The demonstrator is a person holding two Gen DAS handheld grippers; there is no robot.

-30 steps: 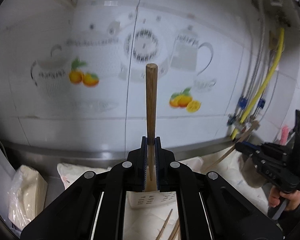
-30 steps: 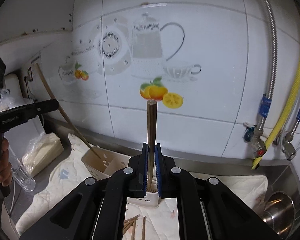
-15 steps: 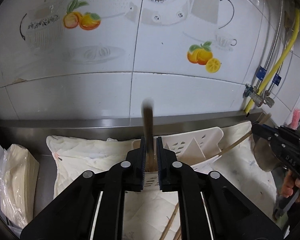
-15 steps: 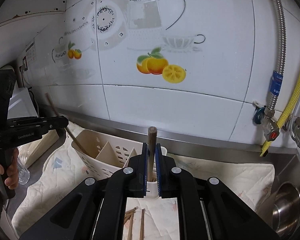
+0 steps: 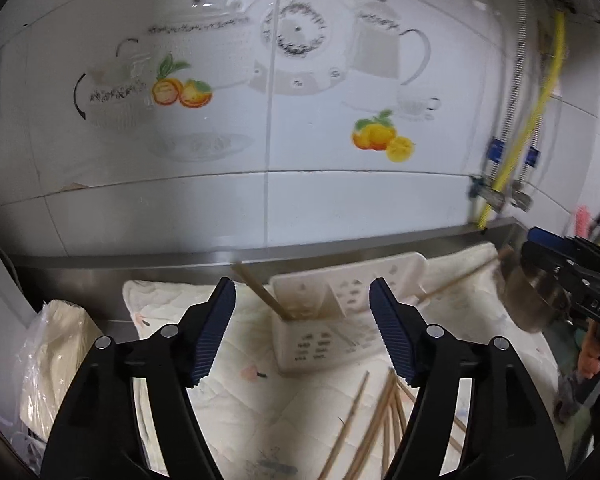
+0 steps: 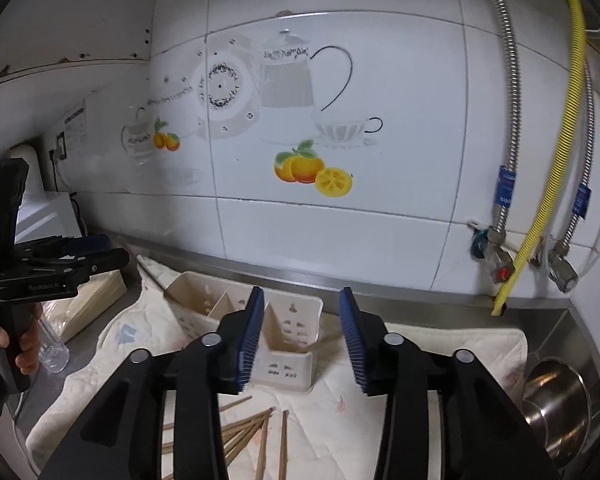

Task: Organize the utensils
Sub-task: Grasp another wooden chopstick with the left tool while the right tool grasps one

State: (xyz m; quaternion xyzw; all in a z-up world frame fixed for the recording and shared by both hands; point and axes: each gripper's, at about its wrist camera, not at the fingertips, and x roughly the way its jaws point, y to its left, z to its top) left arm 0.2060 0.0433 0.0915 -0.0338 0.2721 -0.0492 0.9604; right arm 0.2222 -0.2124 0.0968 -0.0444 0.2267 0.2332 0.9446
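Both grippers, left gripper (image 5: 302,320) and right gripper (image 6: 300,340), are opening with nothing between their jaws. Chopsticks (image 5: 260,292) lean toward eleven o'clock in the holder (image 5: 320,328); withdraw straight back before fetching the loose chopsticks (image 6: 256,436) lying at six o'clock.

the utensil holder (image 5: 332,328) is cream plastic with slotted cut-outs. beneath it lies a cream quilted cloth (image 6: 420,360) with faint pink marks. before the holder lie light-brown wooden chopsticks (image 6: 260,432). behind it, white wall tiles (image 6: 340,220) carry orange fruit prints.
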